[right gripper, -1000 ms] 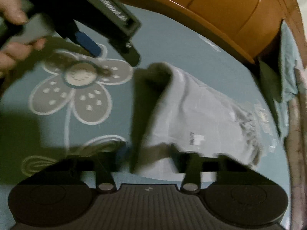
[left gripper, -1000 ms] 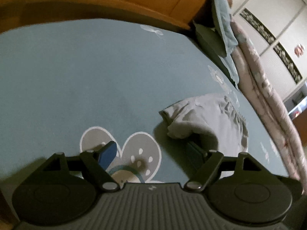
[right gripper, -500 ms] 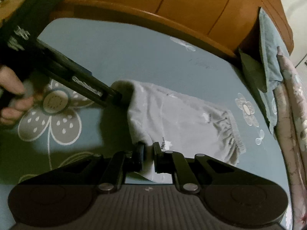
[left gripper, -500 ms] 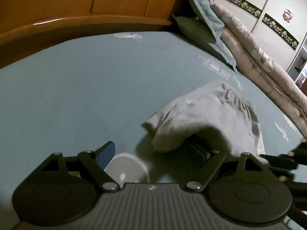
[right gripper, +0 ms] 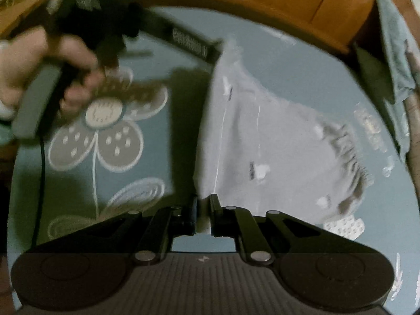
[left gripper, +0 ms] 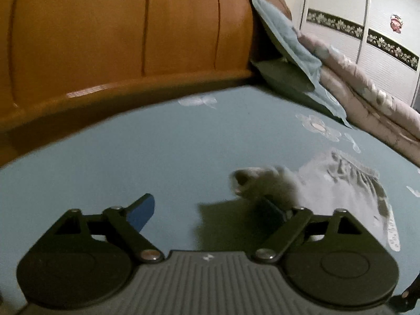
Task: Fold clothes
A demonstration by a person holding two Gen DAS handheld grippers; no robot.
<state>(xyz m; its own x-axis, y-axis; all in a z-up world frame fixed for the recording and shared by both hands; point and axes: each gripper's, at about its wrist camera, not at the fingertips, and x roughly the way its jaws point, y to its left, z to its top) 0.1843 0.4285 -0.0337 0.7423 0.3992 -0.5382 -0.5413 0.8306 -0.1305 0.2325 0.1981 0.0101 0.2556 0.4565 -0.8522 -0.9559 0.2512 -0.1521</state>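
A home bedroom is showing here: a blue flowered bedsheet (left gripper: 147,157) is covering a mattress, a curved wooden headboard (left gripper: 126,34) is rising behind it, pillows (left gripper: 286,50) and a rolled quilt (left gripper: 367,99) are lying alongside, wardrobe doors (left gripper: 338,13) are standing beyond.

left wrist: low, faces headboard (left gripper: 126,39) | right wrist: steeper, nearer | shared: garment (right gripper: 262,136)

Garment (right gripper: 265,136) lies on bedsheet (left gripper: 131,157); headboard (left gripper: 118,39) behind, pillow (left gripper: 286,42) and quilt (left gripper: 367,99) to its right
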